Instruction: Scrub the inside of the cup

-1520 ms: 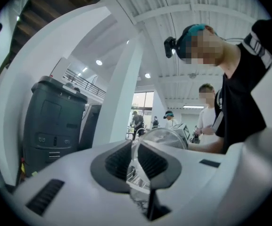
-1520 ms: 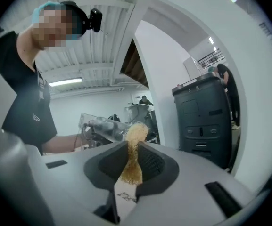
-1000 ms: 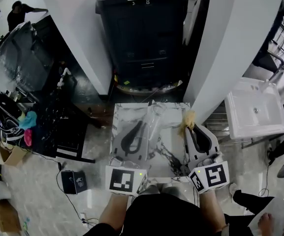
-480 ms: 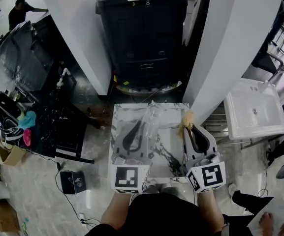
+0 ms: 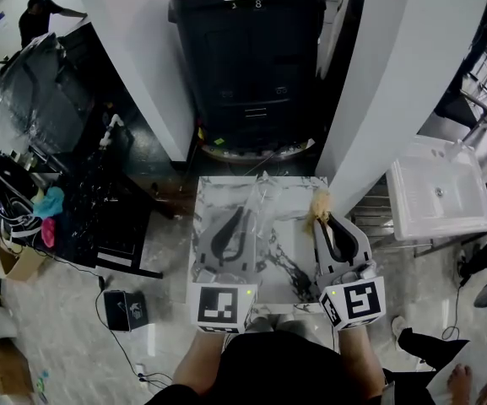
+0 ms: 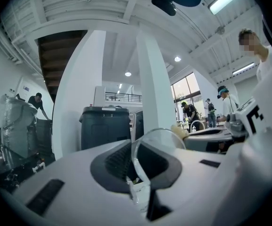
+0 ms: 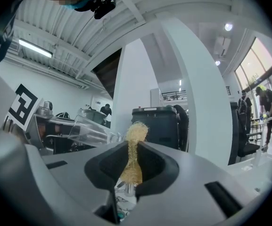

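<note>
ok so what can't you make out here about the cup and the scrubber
- Inside of the clear cup: left gripper view, the see-through wall shows neither dirt nor water.
- Cup's outline: head view, too small and clear against the marbled table.
- Lower end of the yellow scrubber: right gripper view, hidden inside the right gripper.

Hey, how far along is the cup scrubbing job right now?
Done: both things are picked up. The left gripper is shut on the clear tumbler-shaped cup, the right gripper on the yellow fibrous scrubber. In hand: they are held side by side, apart, with the scrubber outside the cup. Left: the scrubbing itself, since the scrubber has not yet gone inside.
</note>
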Demonstrator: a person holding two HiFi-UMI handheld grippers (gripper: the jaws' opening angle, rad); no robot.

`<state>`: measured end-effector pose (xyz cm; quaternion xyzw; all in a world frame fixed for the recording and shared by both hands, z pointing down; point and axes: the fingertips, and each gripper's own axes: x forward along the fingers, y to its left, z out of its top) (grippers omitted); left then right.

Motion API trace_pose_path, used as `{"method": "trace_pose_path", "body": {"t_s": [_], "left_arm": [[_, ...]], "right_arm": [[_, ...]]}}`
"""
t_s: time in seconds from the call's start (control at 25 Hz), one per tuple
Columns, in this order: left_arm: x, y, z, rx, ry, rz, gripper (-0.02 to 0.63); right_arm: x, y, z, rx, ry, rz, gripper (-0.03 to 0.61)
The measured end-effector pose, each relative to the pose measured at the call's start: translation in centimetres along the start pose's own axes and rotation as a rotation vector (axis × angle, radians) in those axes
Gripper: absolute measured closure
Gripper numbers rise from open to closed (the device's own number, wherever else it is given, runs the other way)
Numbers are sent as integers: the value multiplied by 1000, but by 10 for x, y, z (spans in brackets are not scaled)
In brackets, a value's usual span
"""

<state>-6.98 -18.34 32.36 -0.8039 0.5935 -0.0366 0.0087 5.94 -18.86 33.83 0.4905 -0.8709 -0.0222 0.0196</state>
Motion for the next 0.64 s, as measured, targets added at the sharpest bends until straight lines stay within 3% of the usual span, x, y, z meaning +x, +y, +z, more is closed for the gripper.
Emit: {"method": "trace_pose_path", "body": {"t_s": [0.64], "left_arm": [[-1, 5, -1, 2, -3, 4, 575]], "right_arm": [[1, 1, -2, 1, 2, -10, 512]]}}
